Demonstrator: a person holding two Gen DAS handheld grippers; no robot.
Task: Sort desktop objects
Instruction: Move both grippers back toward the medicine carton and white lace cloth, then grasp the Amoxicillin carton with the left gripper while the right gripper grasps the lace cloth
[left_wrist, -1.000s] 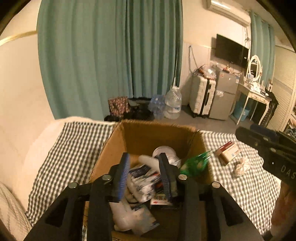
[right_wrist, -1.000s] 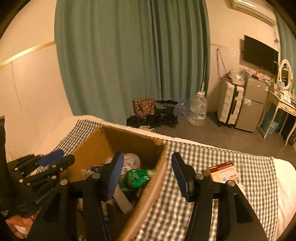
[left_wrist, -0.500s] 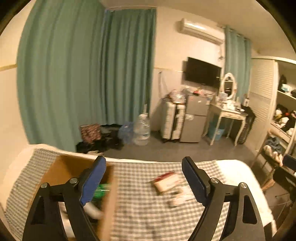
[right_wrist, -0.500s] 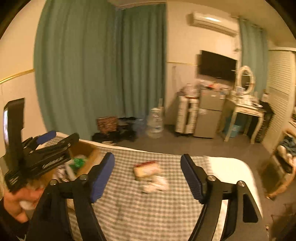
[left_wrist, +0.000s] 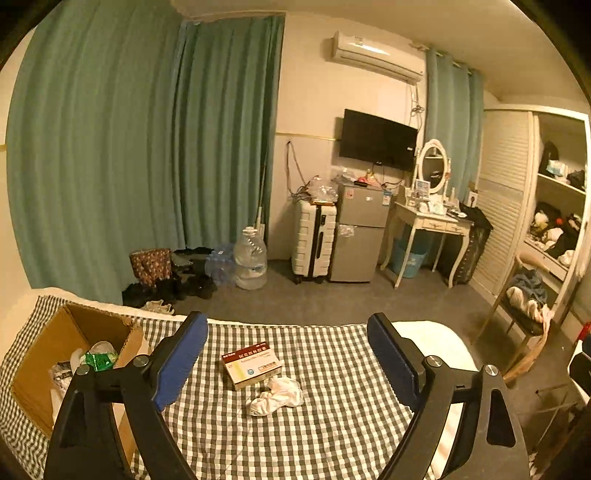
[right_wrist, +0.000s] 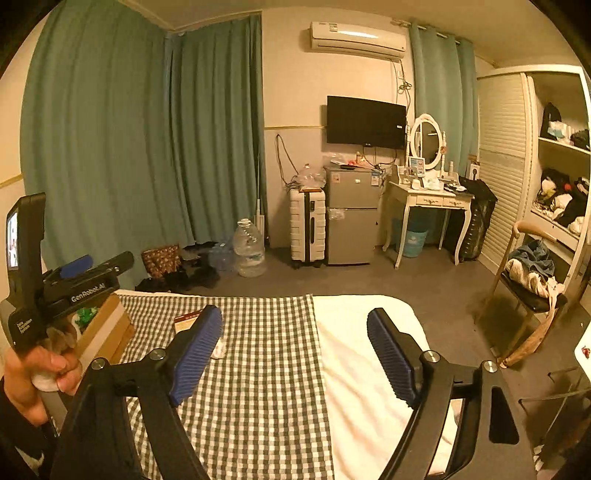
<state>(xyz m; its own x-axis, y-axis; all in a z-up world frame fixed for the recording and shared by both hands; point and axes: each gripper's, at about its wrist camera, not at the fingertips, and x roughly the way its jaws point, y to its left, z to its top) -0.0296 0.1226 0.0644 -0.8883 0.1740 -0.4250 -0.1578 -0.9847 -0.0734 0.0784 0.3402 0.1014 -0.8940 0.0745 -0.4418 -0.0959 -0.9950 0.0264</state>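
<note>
left gripper (left_wrist: 287, 358): jaws spread wide and opening, nothing between the blue pads, just hanging over the checked cloth (left_wrist: 332, 424). In the right wrist view you only get it side-on at the left edge, so the gap isn't readable from there.
right gripper (right_wrist: 294, 350): same deal, jaws wide and opening, nothing pinched. Its left finger (right_wrist: 195, 347) sits in front of the stuff on the cloth.
medicine box (left_wrist: 252, 364): lying flat on the checked cloth, red strip on top, print too small to read. From the right wrist only a corner pokes out past the finger.
white wad (left_wrist: 277, 396): crumpled white thing just in front of the medicine box, touching or nearly so. Tissue or cloth, can't tell. Mostly hidden in the right wrist view.
cardboard box (left_wrist: 40, 365): open, at the left end of the cloth, well apart from the medicine box. Something green (left_wrist: 99, 361) and some white bits are inside; the rest is a murky jumble. Near corner hidden by the left gripper's arm.
person's hand (right_wrist: 33, 373): wrapped round the left gripper's handle, cut off at the frame edge.
lighting: dim and orange, edges fisheye-warped, so the shelves (left_wrist: 557, 218) on the right are mush.
</note>
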